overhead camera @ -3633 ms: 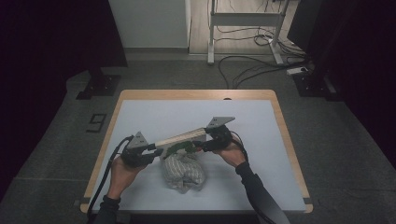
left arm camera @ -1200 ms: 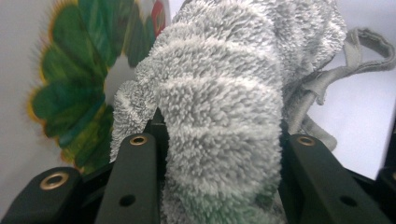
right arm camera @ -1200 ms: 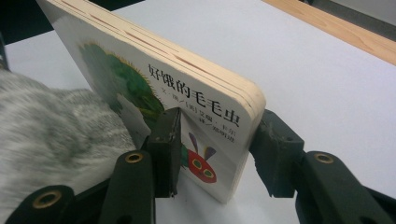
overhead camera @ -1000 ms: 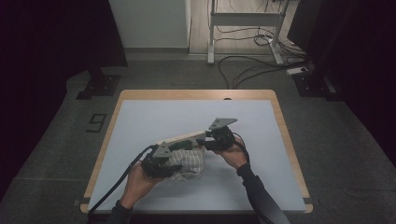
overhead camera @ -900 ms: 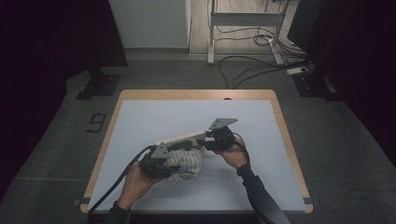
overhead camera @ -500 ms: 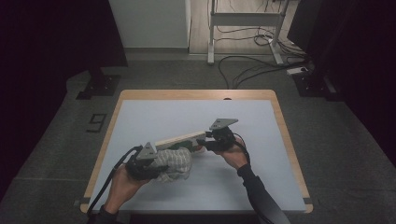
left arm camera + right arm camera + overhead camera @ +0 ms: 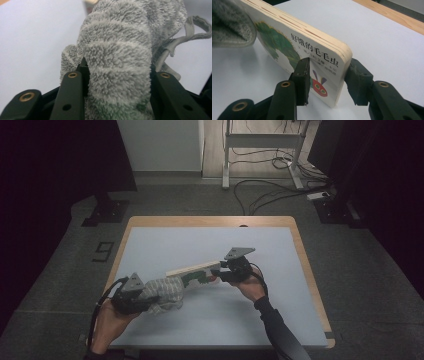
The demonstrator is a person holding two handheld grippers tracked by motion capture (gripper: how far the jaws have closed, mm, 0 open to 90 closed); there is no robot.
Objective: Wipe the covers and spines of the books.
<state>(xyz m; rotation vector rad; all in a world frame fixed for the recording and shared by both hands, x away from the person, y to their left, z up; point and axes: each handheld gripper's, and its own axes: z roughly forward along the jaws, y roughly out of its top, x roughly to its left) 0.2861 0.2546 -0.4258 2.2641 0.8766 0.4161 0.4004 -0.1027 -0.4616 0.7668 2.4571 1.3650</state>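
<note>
Cloth (image 7: 165, 292), grey and fluffy with pale stripes, bunched at the near left of the table (image 7: 210, 240), clamped in the left gripper (image 7: 145, 295); in the left gripper view the cloth (image 7: 117, 62) bulges up between the two black jaws, which press into it from both sides, a hemmed edge and loop trailing off at its right side. Left hand (image 7: 107, 322) holds that gripper low over the near-left edge, cable running back along the forearm. Board book (image 7: 195, 272) sits mid-table, tilted, its far end meeting the cloth and its near end gripped by the right gripper (image 7: 220, 272). Right gripper view: book (image 7: 312, 57) pinched at the corner, one jaw on the cover with the green caterpillar picture and printed characters, the other on the back; cloth (image 7: 229, 27) touches the book's far end. Right hand (image 7: 250, 285) behind its gripper, right of centre.
</note>
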